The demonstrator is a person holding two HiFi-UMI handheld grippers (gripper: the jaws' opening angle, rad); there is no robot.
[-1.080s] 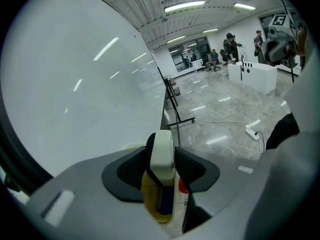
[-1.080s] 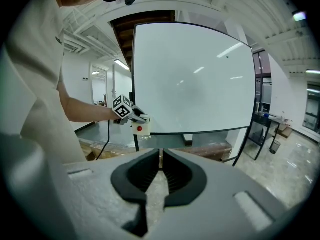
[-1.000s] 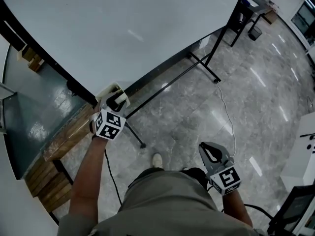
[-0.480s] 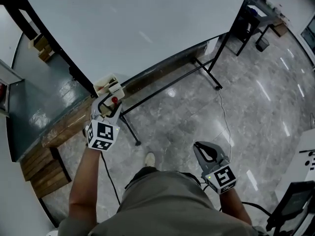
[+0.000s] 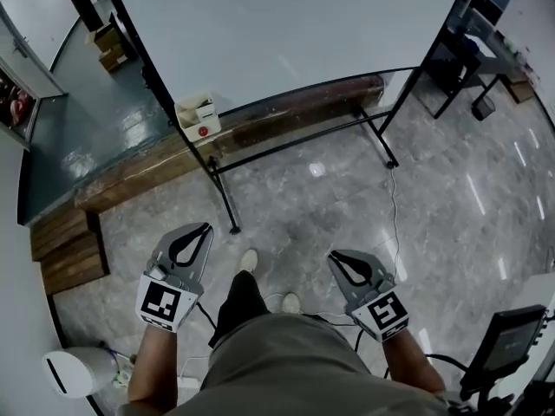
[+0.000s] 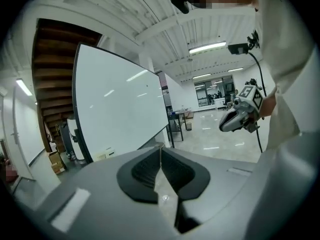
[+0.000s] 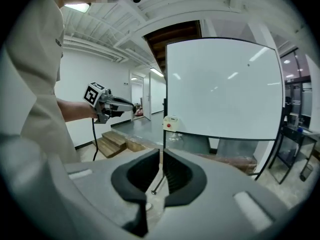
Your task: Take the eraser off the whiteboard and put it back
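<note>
Grey left gripper [image 5: 205,230] just closing empty, held waist-high beside right gripper [image 5: 334,256].

The floor [image 5: 347,206] is polished grey stone, glossy with pale streaks of reflected light, and a thin cable [image 5: 397,206] trails across it. At the left it gives way to a dark green strip [image 5: 95,137], edged by a long wooden beam [image 5: 139,178] and wooden steps [image 5: 69,263]. Cardboard boxes [image 5: 111,57] sit at the strip's far end. Black table frames [image 5: 464,55] stand at the upper right, a dark screen [image 5: 507,341] at the lower right and a rounded white unit [image 5: 74,371] at the lower left. Overhead, a white beamed ceiling [image 6: 125,14] carries tube lights [image 6: 207,47] beside a brown wooden stair underside [image 6: 57,59]. Lit glazing [image 6: 217,91] closes the far end.
</note>
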